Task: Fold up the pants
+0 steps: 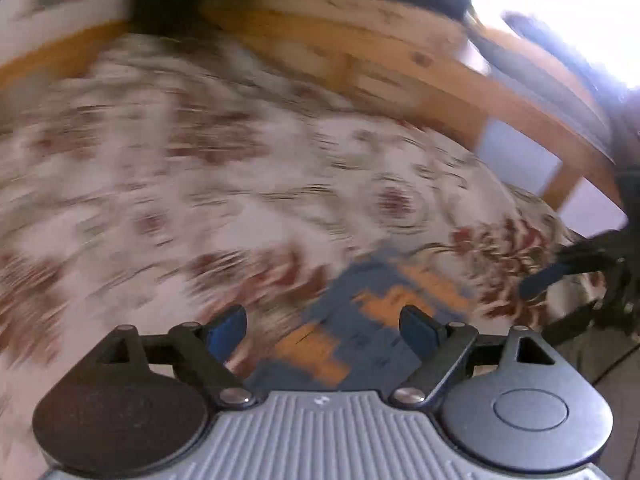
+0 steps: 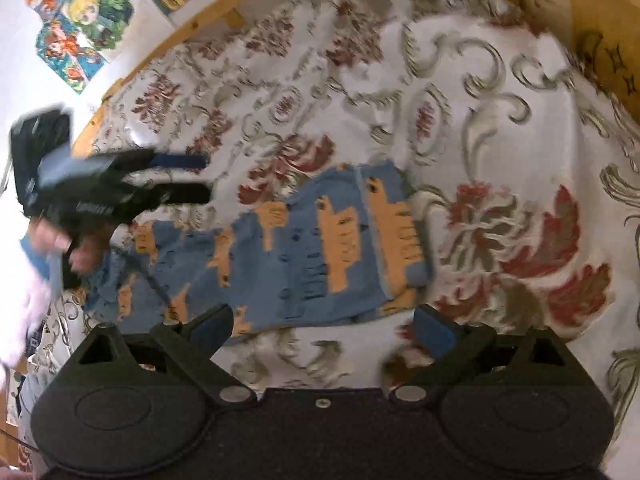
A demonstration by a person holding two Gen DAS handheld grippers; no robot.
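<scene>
Blue-and-orange patterned pants [image 2: 304, 256] spread on the floral bedspread [image 2: 500, 128], left gripper [image 1: 322, 330] and right gripper [image 2: 324, 332] above with jaws released, empty; best pinched at matching edges, lifted evenly to keep the crease straight.

Left gripper [image 1: 323, 330] and right gripper [image 2: 325, 330] agape.

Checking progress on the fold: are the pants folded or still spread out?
Folded, at least partly: the pants lie as a compact layered bundle on the floral bedspread, both grippers open and clear of them. How neatly, blur hides.
</scene>
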